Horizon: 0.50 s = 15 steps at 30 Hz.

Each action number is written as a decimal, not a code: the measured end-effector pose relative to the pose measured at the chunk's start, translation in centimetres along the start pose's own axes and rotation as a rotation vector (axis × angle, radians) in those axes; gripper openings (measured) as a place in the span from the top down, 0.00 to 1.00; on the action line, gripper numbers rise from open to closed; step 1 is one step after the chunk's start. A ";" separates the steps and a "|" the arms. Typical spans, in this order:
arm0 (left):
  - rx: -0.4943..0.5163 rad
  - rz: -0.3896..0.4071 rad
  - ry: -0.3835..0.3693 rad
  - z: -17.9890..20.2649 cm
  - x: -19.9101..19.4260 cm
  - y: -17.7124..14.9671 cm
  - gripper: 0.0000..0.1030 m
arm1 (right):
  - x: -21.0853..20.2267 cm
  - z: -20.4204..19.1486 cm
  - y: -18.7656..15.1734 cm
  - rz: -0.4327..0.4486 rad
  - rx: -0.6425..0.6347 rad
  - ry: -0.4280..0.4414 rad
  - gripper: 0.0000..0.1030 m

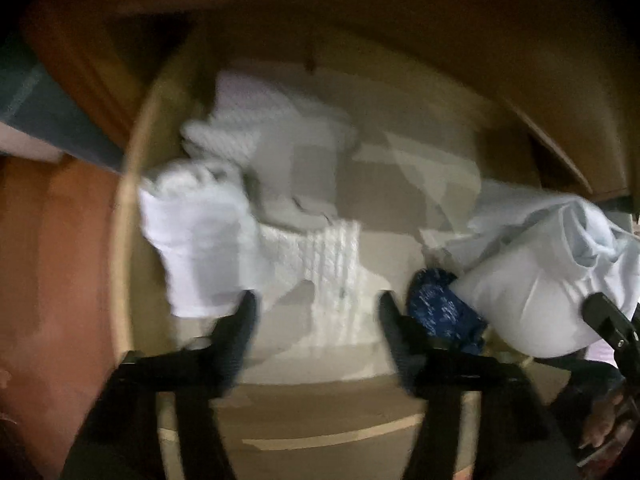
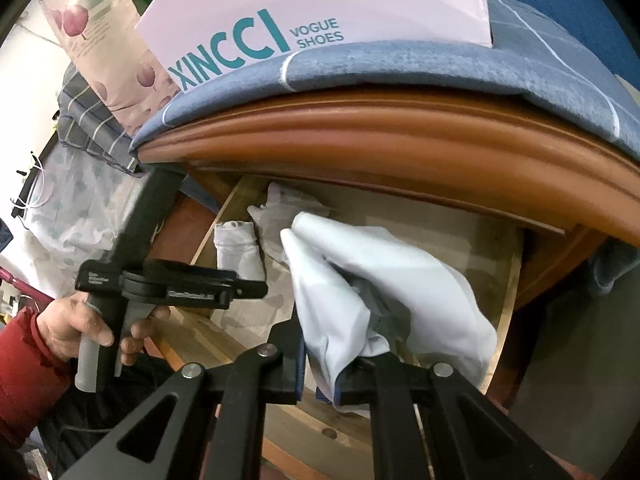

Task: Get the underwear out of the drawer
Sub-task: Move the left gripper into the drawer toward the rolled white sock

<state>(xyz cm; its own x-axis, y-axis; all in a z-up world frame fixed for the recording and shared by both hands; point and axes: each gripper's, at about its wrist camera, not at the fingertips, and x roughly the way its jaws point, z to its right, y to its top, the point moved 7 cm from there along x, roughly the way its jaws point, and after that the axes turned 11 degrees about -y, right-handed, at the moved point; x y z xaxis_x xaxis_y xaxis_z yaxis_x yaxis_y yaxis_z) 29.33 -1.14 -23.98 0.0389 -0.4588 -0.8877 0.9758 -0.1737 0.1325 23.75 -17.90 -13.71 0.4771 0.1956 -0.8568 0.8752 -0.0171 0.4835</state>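
Inside the open wooden drawer (image 1: 132,184), from left to right: a white folded garment (image 1: 200,248) at the left wall; a white knitted piece (image 1: 332,256) in the middle; a dark blue patterned item (image 1: 440,312); a pale blue underwear bundle (image 2: 384,296) at the right.

Left tongs (image 1: 316,304): pointed steeply down into the drawer, jaws apart, nothing pressed between them; left fingertip (image 1: 244,312) at the edge of the white folded garment, knitted piece lying in the gap. View blurred, so actual touch cannot be told.

Left hand (image 2: 84,328): red sleeve (image 2: 20,364), fingers wrapped round the grey grip of its tool, seen at the left of the right wrist view.

Right tongs (image 2: 340,376): tilted downward over the drawer, clamped on the pale blue underwear bundle, which bulges up and forward from the jaws, above the drawer floor.

Above the drawer: blue quilted cover (image 2: 400,64), pink shoe box (image 2: 320,8).
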 end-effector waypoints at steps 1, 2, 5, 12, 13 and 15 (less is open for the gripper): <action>-0.010 0.025 0.017 -0.3 -0.5 0.3 0.30 | 0.0 0.0 0.0 -0.001 0.001 0.001 0.91; -0.018 0.034 0.018 -0.6 -0.7 0.4 0.30 | 0.0 -0.1 0.0 -0.001 -0.003 0.001 0.91; -0.048 0.052 0.056 -1.5 -0.9 0.8 0.30 | 0.0 -0.3 -0.1 -0.001 -0.015 0.001 0.91; -0.048 0.024 0.181 -3.0 -0.1 1.3 0.30 | 0.1 -0.1 -0.1 -0.004 -0.014 0.010 0.91; -0.050 0.020 0.199 -3.2 0.0 1.6 0.30 | 0.1 -0.1 -0.1 -0.003 -0.015 0.013 0.91; -0.059 0.007 0.204 -3.4 0.3 1.8 0.29 | 0.1 -0.2 -0.1 -0.002 -0.022 0.012 0.91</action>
<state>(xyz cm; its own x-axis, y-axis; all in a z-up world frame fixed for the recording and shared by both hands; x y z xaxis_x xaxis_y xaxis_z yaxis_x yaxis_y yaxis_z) 31.86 1.36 -25.50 0.0825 -0.2729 -0.9585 0.9860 -0.1175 0.1183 23.69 -17.66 -13.77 0.4738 0.2073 -0.8559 0.8743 0.0053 0.4853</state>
